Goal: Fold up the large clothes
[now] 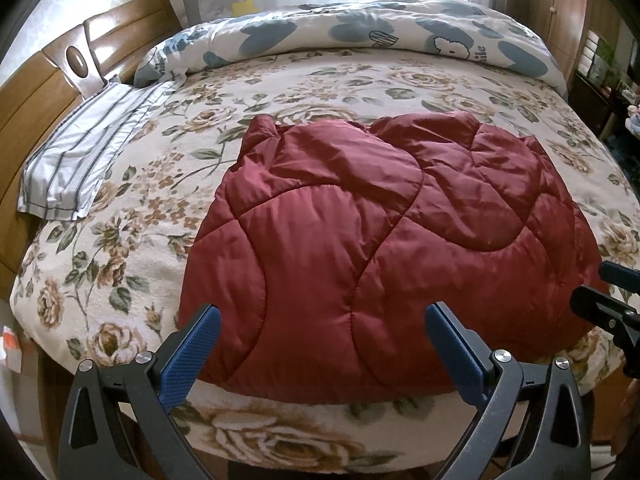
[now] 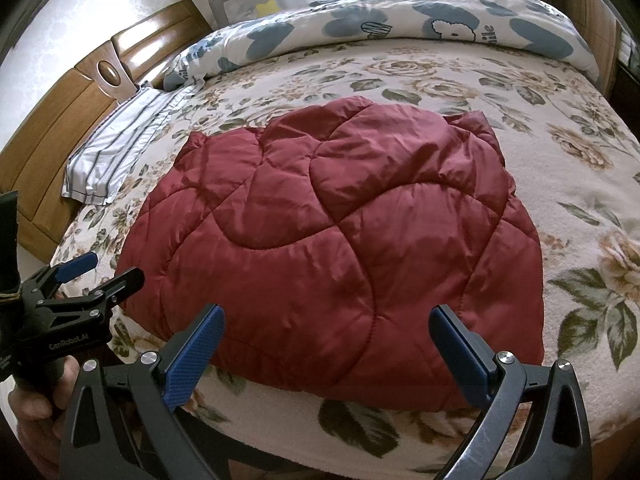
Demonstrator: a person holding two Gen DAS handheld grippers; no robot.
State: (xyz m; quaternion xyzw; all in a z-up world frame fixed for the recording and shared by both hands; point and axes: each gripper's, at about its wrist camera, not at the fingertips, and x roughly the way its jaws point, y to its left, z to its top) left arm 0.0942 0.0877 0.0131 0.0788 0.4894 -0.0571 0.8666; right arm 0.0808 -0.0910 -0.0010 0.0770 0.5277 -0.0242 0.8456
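A dark red quilted padded garment [image 1: 384, 248] lies folded in a rounded pile on the flowered bed cover, near the front edge of the bed; it also shows in the right wrist view [image 2: 340, 240]. My left gripper [image 1: 324, 344] is open and empty, held just above the garment's near edge. My right gripper [image 2: 326, 344] is open and empty too, over the near edge further right. The right gripper shows at the right edge of the left wrist view [image 1: 612, 304], and the left gripper at the left of the right wrist view [image 2: 80, 280].
The bed [image 1: 140, 248] has a flowered cover. A striped folded cloth [image 1: 88, 160] lies at the left by the wooden headboard [image 1: 36, 112]. A rolled blue-patterned duvet [image 1: 360, 36] lies along the far side. A dark shelf unit [image 1: 604, 80] stands at the right.
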